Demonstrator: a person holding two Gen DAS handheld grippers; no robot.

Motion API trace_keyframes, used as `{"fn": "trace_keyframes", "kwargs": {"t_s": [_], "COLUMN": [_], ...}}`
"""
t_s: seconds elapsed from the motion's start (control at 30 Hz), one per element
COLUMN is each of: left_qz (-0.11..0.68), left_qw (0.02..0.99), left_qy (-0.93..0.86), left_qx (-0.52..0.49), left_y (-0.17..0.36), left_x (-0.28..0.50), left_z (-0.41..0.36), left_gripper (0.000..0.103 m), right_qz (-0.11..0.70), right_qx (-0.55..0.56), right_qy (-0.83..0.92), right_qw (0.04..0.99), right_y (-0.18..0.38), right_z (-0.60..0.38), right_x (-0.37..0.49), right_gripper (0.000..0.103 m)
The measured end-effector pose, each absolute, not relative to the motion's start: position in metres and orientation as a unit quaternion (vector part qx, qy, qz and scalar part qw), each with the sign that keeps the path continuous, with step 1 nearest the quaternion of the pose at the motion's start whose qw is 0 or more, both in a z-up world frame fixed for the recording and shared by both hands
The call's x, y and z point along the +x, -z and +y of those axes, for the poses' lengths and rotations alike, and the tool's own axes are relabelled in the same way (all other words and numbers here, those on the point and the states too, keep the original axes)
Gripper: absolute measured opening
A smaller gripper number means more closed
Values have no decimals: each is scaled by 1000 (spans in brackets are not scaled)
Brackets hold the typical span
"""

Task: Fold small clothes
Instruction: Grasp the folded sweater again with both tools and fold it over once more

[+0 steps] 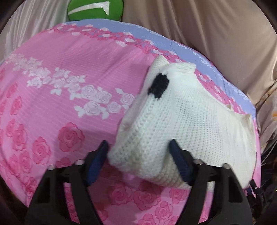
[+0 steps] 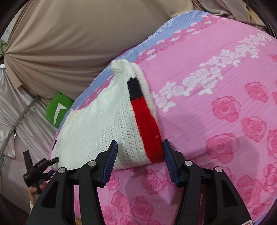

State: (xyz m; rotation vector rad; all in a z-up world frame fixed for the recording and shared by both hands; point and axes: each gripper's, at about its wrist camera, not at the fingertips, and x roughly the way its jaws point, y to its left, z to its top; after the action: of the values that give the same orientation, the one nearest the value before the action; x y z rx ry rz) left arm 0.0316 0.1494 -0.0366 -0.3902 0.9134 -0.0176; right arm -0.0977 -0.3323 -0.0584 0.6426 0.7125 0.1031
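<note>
A small white knit garment point(image 1: 173, 119) lies on a pink rose-print sheet point(image 1: 60, 77). In the left wrist view it bears a black patch point(image 1: 158, 85). My left gripper point(image 1: 138, 152) is open, with one corner of the garment between its blue pads. In the right wrist view the same garment point(image 2: 103, 124) shows a red and navy stripe point(image 2: 147, 124). My right gripper point(image 2: 140, 152) is open, its blue pads on either side of the striped corner. The left gripper point(image 2: 39, 167) also shows at the far left of the right wrist view.
The sheet has a lavender border point(image 1: 155, 39) at its far edge. Beige draped cloth point(image 1: 207, 34) hangs behind it. A green cushion with a white mark point(image 1: 93, 10) lies past the sheet and also shows in the right wrist view point(image 2: 58, 107).
</note>
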Motion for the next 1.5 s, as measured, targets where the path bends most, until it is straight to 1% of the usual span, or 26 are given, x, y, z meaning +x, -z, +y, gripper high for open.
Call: {"fn": "trace_keyframes", "kwargs": {"t_s": [0.03, 0.07, 0.1, 0.23, 0.3, 0.37, 0.43, 0.5, 0.53, 0.6, 0.63, 0.7, 0.73, 0.83, 0.87, 0.9, 0.97, 1.13, 1.17, 1.2, 1.23, 1.27, 1.3, 1.37, 1.43, 1.5], "left_qz": [439, 439, 436, 410, 410, 426, 455, 467, 460, 443, 434, 392, 372, 342, 341, 343, 353, 410, 417, 424, 424, 424, 417, 397, 369, 356], "left_qw": [879, 879, 880, 890, 891, 887, 876, 870, 876, 885, 889, 906, 914, 927, 928, 928, 925, 901, 897, 893, 892, 893, 896, 903, 912, 916], "left_qy": [9, 8, 15, 27, 26, 10, -1, -2, -8, -6, -3, 15, 23, 41, 46, 45, 47, 15, 10, 3, 4, 4, 2, 9, 20, 22], "left_qx": [-187, -185, -188, -196, -195, -179, -162, -156, -145, -143, -147, -158, -161, -149, -144, -141, -131, -137, -143, -150, -153, -152, -150, -166, -179, -182], "left_y": [36, 34, 30, 4, -1, 5, 28, 42, 38, 18, 8, -18, -32, -51, -51, -48, -37, 11, 17, 24, 26, 26, 23, 9, -11, -21], "left_x": [33, 32, 31, 9, -2, -8, -7, -8, -12, -18, -21, -22, -18, 10, 23, 37, 72, 140, 144, 149, 148, 147, 144, 133, 121, 115], "left_z": [149, 149, 150, 160, 165, 164, 161, 158, 155, 153, 154, 155, 154, 137, 132, 126, 115, 112, 115, 117, 119, 120, 122, 129, 136, 141], "left_gripper": [44, 26, 18, 15, 15, 15, 15, 20, 21, 25, 29, 55, 59, 64, 71, 78, 79, 79, 76, 61, 52, 32, 23, 14, 13, 13], "right_qz": [342, 342, 340, 266, 253, 267, 317, 365, 361, 347, 333, 306, 294, 267, 267, 268, 274, 312, 327, 344, 370, 378, 370, 319, 259, 242], "right_qx": [298, 290, 288, 275, 263, 249, 261, 276, 283, 274, 262, 233, 219, 203, 198, 191, 176, 177, 178, 176, 173, 175, 179, 200, 228, 231], "right_qy": [-44, -40, -35, -35, -31, -19, -11, -5, -4, 9, 17, 21, 15, -11, -19, -22, -17, 7, 18, 27, 38, 30, 20, -13, -58, -59], "right_qw": [890, 893, 894, 923, 930, 931, 912, 889, 889, 897, 905, 923, 930, 942, 943, 944, 945, 933, 928, 922, 912, 909, 912, 926, 937, 941], "right_y": [58, 56, 51, 5, -8, -4, 24, 54, 58, 42, 31, 5, -9, -32, -36, -37, -33, -10, -2, 4, 14, 16, 13, -5, -29, -37], "right_z": [-330, -328, -328, -334, -337, -339, -345, -350, -353, -353, -352, -349, -346, -336, -330, -326, -316, -308, -308, -307, -306, -304, -303, -302, -305, -306], "right_x": [-95, -93, -92, -118, -129, -134, -126, -118, -119, -123, -125, -123, -117, -92, -78, -66, -35, 24, 35, 43, 54, 57, 55, 38, 18, 13], "right_gripper": [46, 19, 15, 10, 9, 9, 9, 12, 14, 18, 22, 23, 27, 45, 51, 53, 64, 65, 65, 65, 52, 18, 19, 15, 13, 13]}}
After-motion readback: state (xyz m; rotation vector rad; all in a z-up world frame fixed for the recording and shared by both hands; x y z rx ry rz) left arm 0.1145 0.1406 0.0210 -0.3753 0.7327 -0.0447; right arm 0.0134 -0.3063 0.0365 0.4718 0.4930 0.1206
